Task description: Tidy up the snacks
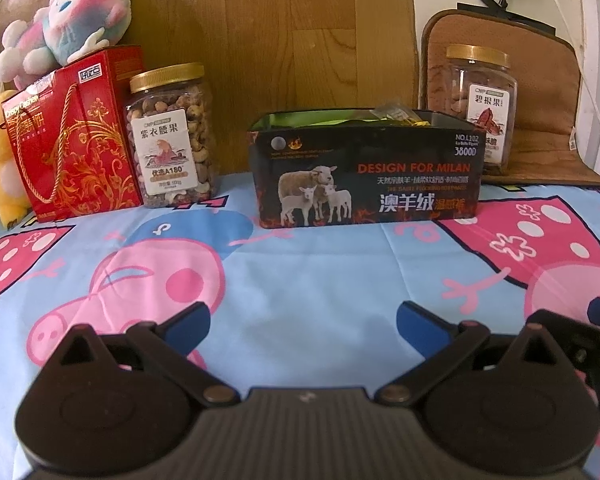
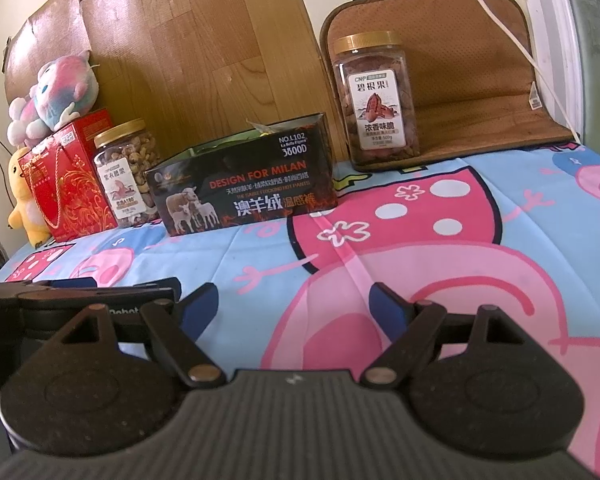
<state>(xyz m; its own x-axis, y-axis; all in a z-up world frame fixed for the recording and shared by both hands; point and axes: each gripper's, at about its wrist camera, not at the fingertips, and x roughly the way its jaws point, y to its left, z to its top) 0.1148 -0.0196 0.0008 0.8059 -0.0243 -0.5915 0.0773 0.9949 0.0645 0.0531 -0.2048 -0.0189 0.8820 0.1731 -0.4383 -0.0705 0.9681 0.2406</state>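
Note:
A black open-topped box point(image 1: 364, 176) point(image 2: 248, 192) printed with sheep stands at the back of the table, with small packets showing over its rim. Left of it stand a gold-lidded jar of cashews point(image 1: 170, 136) point(image 2: 126, 172) and a red gift box point(image 1: 76, 136) point(image 2: 70, 178). A second gold-lidded jar of pecans point(image 1: 482, 108) point(image 2: 376, 98) stands to the box's right on a brown mat. My left gripper point(image 1: 303, 322) is open and empty, low over the cloth in front of the box. My right gripper point(image 2: 294, 306) is open and empty too, right of the left one point(image 2: 80, 292).
A cartoon-pig cloth point(image 1: 320, 272) point(image 2: 420, 240) covers the table. Plush toys point(image 1: 60, 20) point(image 2: 52, 96) sit on and beside the red box at far left. A wooden board point(image 1: 280, 40) leans on the wall behind. The brown mat point(image 2: 480, 80) stands folded at back right.

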